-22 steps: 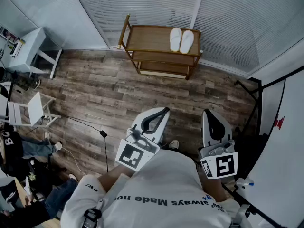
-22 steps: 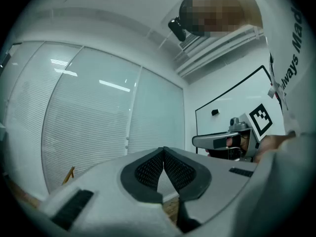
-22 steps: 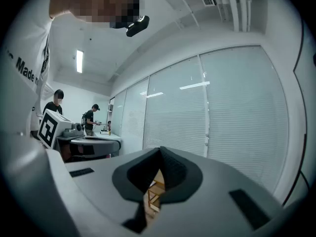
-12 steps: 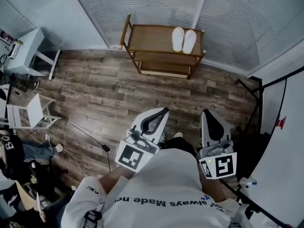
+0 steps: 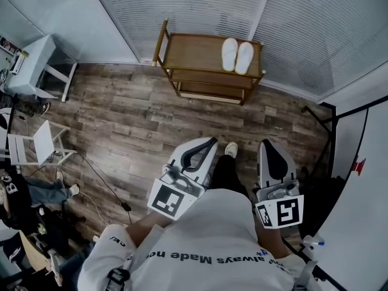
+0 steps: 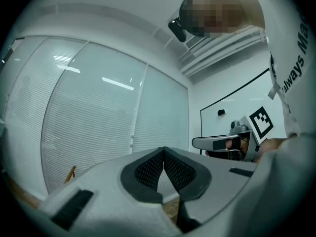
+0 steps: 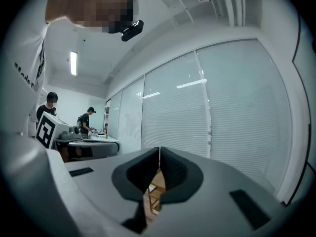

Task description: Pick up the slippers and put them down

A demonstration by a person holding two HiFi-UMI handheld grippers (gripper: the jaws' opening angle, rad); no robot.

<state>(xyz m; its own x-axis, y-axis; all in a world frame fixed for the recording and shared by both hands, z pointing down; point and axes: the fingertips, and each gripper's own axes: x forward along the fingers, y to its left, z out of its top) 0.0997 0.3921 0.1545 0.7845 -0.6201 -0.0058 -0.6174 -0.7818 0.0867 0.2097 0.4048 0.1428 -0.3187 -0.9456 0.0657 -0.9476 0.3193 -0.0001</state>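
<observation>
A pair of white slippers (image 5: 237, 55) lies side by side on the top board of a wooden shelf rack (image 5: 188, 51) against the blinds at the far wall. My left gripper (image 5: 208, 142) is held level in front of the person's body, far from the rack, its jaws shut with nothing between them. My right gripper (image 5: 267, 144) is held level beside it, also shut and empty. In the left gripper view the pads (image 6: 174, 168) meet at their tips. In the right gripper view the rack (image 7: 157, 191) shows through the gap below the closed tips.
Wooden floor (image 5: 133, 120) lies between the person and the rack. A white desk (image 5: 33, 62) and a white chair (image 5: 36, 144) stand at the left, with a cable (image 5: 103, 174) on the floor. A whiteboard on a stand (image 5: 357, 180) is at the right. The person's shoe (image 5: 230, 149) steps forward.
The person has walked forward: a shoe now shows ahead between the grippers, and the view has shifted a little. Both grippers stay shut and in the same place relative to the body.
</observation>
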